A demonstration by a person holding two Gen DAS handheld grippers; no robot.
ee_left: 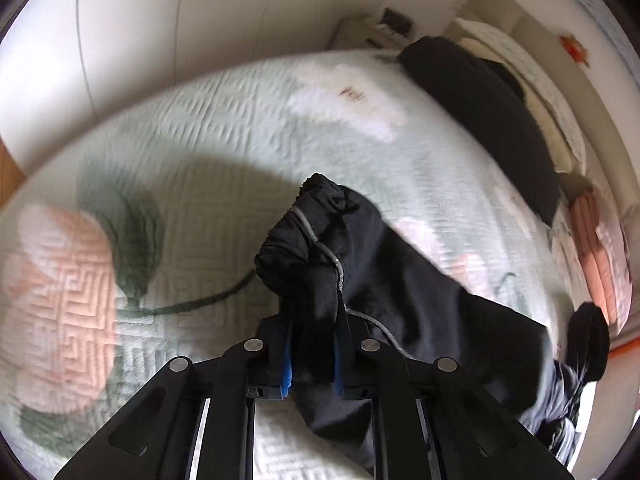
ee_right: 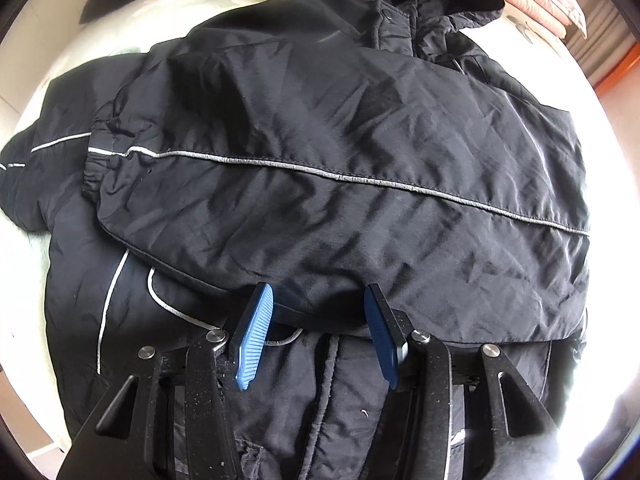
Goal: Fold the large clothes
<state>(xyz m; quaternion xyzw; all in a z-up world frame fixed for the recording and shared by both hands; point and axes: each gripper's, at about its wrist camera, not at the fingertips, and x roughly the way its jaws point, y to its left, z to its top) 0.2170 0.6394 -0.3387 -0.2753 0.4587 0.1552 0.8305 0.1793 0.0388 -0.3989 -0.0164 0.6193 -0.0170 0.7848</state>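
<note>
A large black jacket [ee_right: 320, 160] with thin grey reflective piping lies spread on the bed. One sleeve [ee_right: 340, 208] is folded across its body. My right gripper [ee_right: 316, 300] is open, its blue pads [ee_right: 252, 340] just above the jacket's front, against the lower edge of the folded sleeve. In the left wrist view, my left gripper [ee_left: 312, 344] is shut on the other sleeve [ee_left: 320, 248] near its elastic cuff and holds it lifted above the bed. The sleeve trails down to the right towards the jacket body [ee_left: 480, 340].
The bed has a pale green quilted cover [ee_left: 224, 128] with pink and white flowers. Another dark garment [ee_left: 492, 112] lies at the far right of the bed, near pillows [ee_left: 520, 64]. A pink striped cushion [ee_left: 600, 252] sits at the right edge. White walls lie behind.
</note>
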